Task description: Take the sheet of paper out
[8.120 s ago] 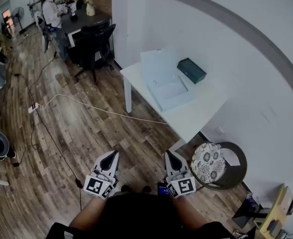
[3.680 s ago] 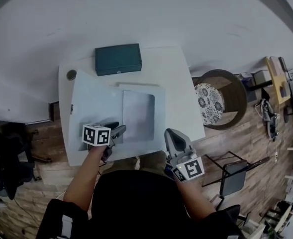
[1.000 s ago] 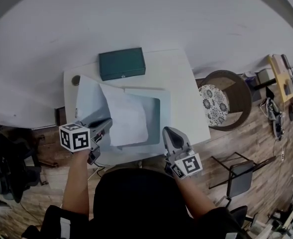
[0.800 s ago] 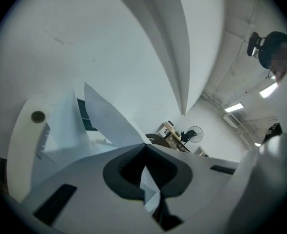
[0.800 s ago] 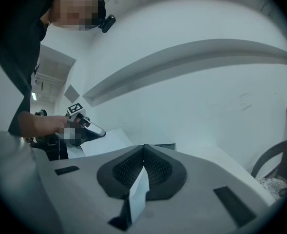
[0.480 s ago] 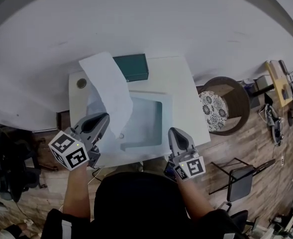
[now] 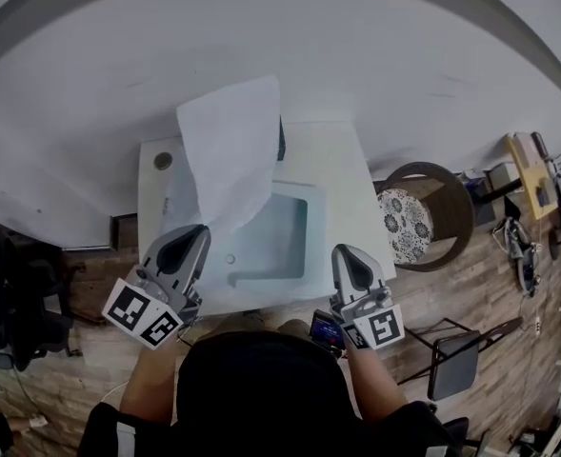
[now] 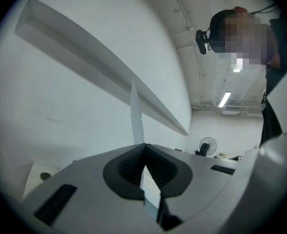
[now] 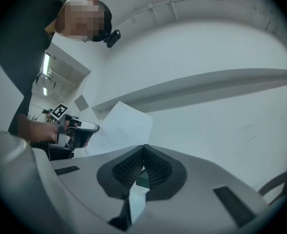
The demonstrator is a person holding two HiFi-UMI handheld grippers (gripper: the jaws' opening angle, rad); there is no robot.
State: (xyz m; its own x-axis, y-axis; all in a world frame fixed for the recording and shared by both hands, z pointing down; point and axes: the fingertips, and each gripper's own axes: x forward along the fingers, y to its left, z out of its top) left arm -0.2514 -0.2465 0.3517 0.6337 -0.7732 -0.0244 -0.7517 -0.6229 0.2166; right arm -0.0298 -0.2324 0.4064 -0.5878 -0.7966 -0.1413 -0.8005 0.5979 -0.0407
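A white sheet of paper [image 7: 228, 150] hangs in the air over the back left of the white table [image 7: 342, 174]. My left gripper [image 7: 196, 228] is shut on the sheet's lower corner. In the left gripper view the paper [image 8: 135, 116] shows edge-on, rising from the closed left gripper [image 8: 144, 145]. A translucent plastic folder [image 7: 275, 241] lies flat on the table below. My right gripper [image 7: 342, 250] hovers at the table's front edge, shut with nothing in it. From the right gripper view, past the right gripper [image 9: 144, 146], I see the left gripper [image 9: 77, 128] and the sheet [image 9: 121, 126].
A dark green box [image 7: 280, 139] at the table's back is mostly hidden behind the sheet. A cable hole [image 7: 163, 161] sits at the back left corner. A round chair with a patterned cushion [image 7: 401, 225] stands right of the table. A white wall runs behind.
The left gripper has lifted the sheet up and away from the folder, so it now stands high and covers the green box. The right gripper has risen a little.
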